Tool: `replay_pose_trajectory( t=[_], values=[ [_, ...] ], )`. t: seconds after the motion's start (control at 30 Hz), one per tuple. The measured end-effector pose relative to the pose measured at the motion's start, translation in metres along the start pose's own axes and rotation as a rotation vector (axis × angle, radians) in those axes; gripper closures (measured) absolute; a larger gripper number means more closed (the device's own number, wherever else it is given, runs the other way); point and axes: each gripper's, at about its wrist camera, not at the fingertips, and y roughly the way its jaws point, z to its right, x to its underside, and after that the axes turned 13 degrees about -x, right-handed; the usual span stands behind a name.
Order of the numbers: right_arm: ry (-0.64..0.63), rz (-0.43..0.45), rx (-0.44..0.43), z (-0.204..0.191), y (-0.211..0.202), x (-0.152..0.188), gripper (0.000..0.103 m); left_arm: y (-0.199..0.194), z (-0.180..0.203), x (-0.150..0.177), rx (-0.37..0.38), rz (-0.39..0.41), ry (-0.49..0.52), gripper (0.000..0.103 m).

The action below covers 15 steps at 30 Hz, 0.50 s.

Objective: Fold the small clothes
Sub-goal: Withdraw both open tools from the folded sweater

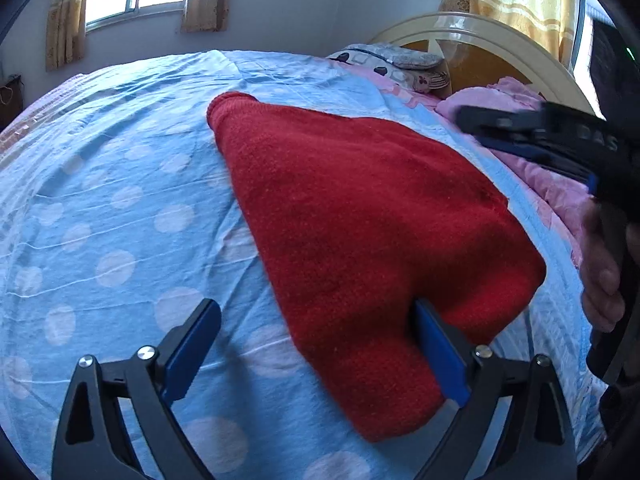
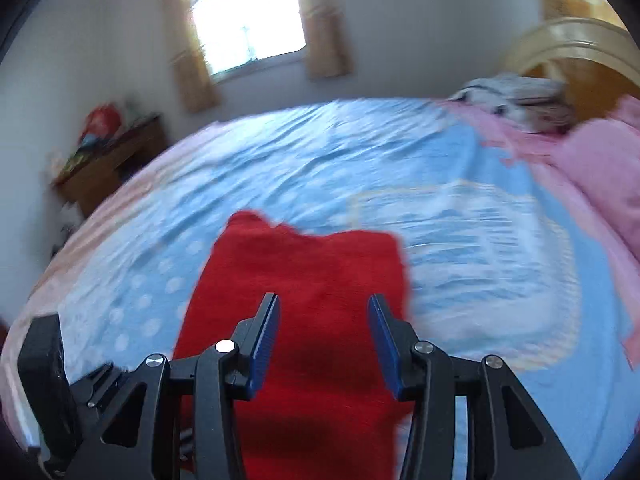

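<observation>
Fingers [image 1: 200,344] of the left gripper [image 1: 316,344] are seen spread wide at the bottom of the left wrist picture. Nothing is held between them. One blue pad lies over the blue dotted sheet [image 1: 100,216], and the other pad is touching the near edge of the red garment [image 1: 360,220], which seems to be pushed into a small dent there.

The red garment is laid flat in the middle of the picture and reaches from the lower centre up to the upper centre, where its narrow end is rolled. It is made of a fluffy cloth.

At the right edge of this picture the right gripper [image 1: 560,140] is seen blurred above the pink blanket [image 1: 492,100], and a hand [image 1: 604,264] is seen around its handle. White letters are printed on its side; only "DAS" can be read, the rest is cut off.

In the right wrist picture the right gripper [image 2: 323,312] is shown with its fingers [image 2: 266,340] moderately apart and empty, above the red garment [image 2: 312,280] in the lower centre. This picture is blurred. A window [image 2: 244,20] is seen at the top, and a wooden headboard [image 2: 568,48] at the upper right.
</observation>
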Motion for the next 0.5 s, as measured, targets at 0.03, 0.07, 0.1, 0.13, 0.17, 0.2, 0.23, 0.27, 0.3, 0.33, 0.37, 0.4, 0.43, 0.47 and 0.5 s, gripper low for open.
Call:
replay_pose_trajectory(
  t=[0.03, 0.07, 0.1, 0.13, 0.17, 0.2, 0.23, 0.27, 0.3, 0.33, 0.37, 0.4, 0.43, 0.47, 0.5],
  values=[
    [-0.003, -0.025, 0.034, 0.003, 0.012, 0.002, 0.056, 0.0, 0.0, 0.0, -0.003, 0.0, 0.001, 0.004],
    [0.004, -0.044, 0.047, 0.007, 0.018, 0.004, 0.056, 0.0, 0.001, 0.0, -0.01, -0.002, 0.001, 0.003],
    [0.025, -0.078, 0.055, 0.015, 0.027, 0.009, 0.056, 0.0, 0.0, 0.0, -0.013, -0.003, 0.002, 0.002],
    [0.059, -0.095, 0.046, 0.027, 0.034, 0.015, 0.056, 0.0, 0.001, 0.0, -0.012, -0.005, 0.002, 0.002],
    [0.07, -0.081, 0.031, 0.031, 0.032, 0.017, 0.056, 0.001, 0.0, 0.001, -0.011, -0.007, 0.003, 0.001],
    [0.09, -0.06, 0.007, 0.038, 0.029, 0.019, 0.056, 0.001, 0.002, 0.001, -0.014, -0.012, 0.008, 0.001],
    [0.109, -0.053, -0.006, 0.042, 0.026, 0.021, 0.056, 0.001, 0.001, 0.001, -0.014, -0.013, 0.01, 0.0],
    [0.122, -0.048, -0.012, 0.045, 0.025, 0.022, 0.056, 0.002, 0.001, 0.0, -0.014, -0.014, 0.01, 0.0],
    [0.125, -0.048, -0.013, 0.046, 0.024, 0.023, 0.056, 0.002, 0.001, 0.001, -0.014, -0.015, 0.011, 0.0],
    [0.123, -0.049, -0.009, 0.044, 0.024, 0.023, 0.056, 0.003, 0.001, 0.0, -0.012, -0.016, 0.01, 0.0],
    [0.121, -0.045, -0.003, 0.042, 0.021, 0.024, 0.056, 0.003, 0.0, 0.0, -0.011, -0.017, 0.009, 0.0],
    [0.117, -0.039, 0.007, 0.04, 0.018, 0.025, 0.056, 0.004, -0.001, -0.001, -0.01, -0.018, 0.008, 0.0],
    [0.109, -0.033, 0.017, 0.036, 0.015, 0.026, 0.056, 0.004, -0.001, -0.001, -0.011, -0.018, 0.008, 0.0],
    [0.1, -0.03, 0.028, 0.032, 0.012, 0.027, 0.056, 0.004, -0.001, -0.001, -0.012, -0.018, 0.008, 0.0],
    [0.087, -0.03, 0.033, 0.028, 0.011, 0.028, 0.056, 0.005, -0.002, -0.001, -0.013, -0.017, 0.008, 0.0]
  ],
)
